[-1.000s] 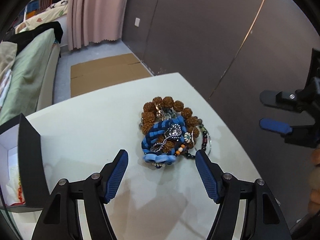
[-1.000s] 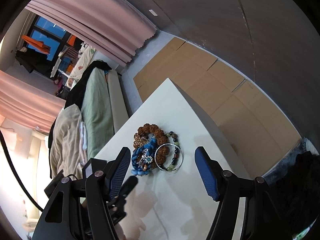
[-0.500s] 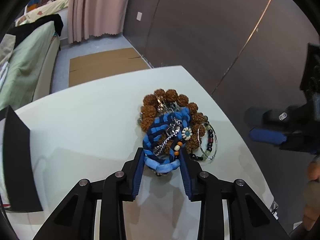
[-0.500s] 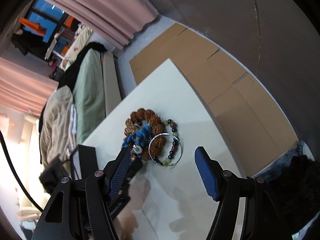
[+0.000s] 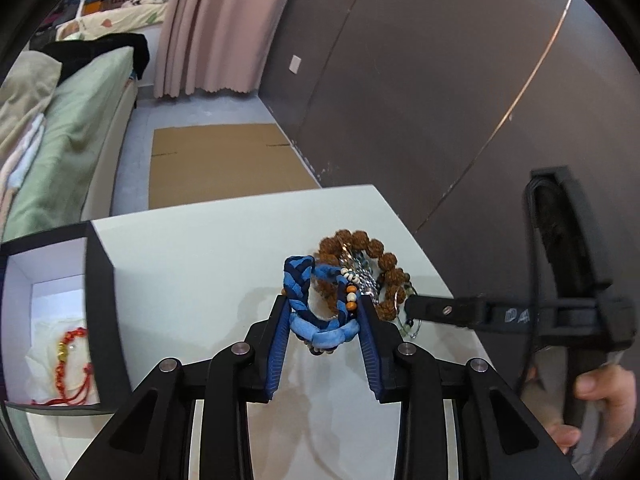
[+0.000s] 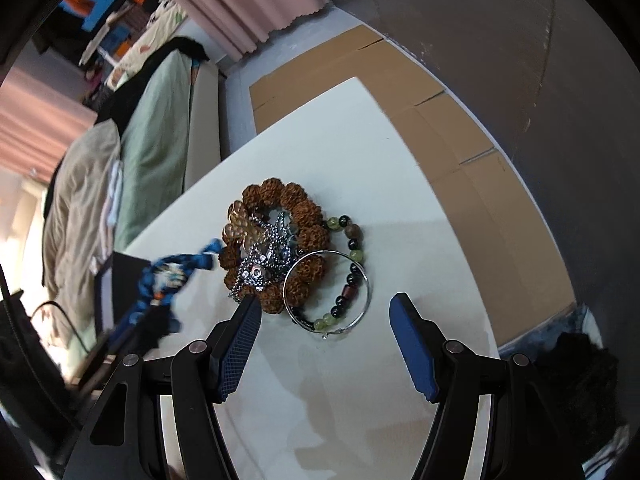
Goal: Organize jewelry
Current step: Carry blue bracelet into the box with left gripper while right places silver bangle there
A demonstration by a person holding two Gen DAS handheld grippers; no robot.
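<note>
1. The left gripper (image 5: pixel 324 320) is clamped on the blue braided bracelet (image 5: pixel 306 300); both blue pads press its lower loop, and the jaws have just been closing on it.
2. The bracelet stands up from the white table (image 5: pixel 200 272), leaning over the near edge of the brown seed-bead bracelet (image 5: pixel 368 252), with a short strand of white and orange beads (image 5: pixel 351 290) hanging along its right side.
3. Seen from the right wrist, the blue braid (image 6: pixel 176 268) reaches out leftward from the brown seed-bead bracelet (image 6: pixel 280 204), blurred.
4. The right gripper (image 6: pixel 324 320) has its jaws apart with nothing between the pads, and hovers over the table just in front of the brown bead ring.
5. A silver bangle (image 6: pixel 326 292) and a green-and-black bead bracelet (image 6: pixel 352 256) lie against the right side of the brown ring, overlapping each other.
6. A silver chain (image 6: pixel 264 260) lies tangled on the middle of the brown ring, beside an amber piece (image 6: pixel 238 226) on its left edge.
7. An open black box with a white lining (image 5: pixel 52 304) sits well left of the brown ring; a red beaded bracelet (image 5: pixel 70 364) lies inside it.
8. A person's hand (image 5: pixel 600 400) grips the right gripper's handle, to the right of the brown ring.
</note>
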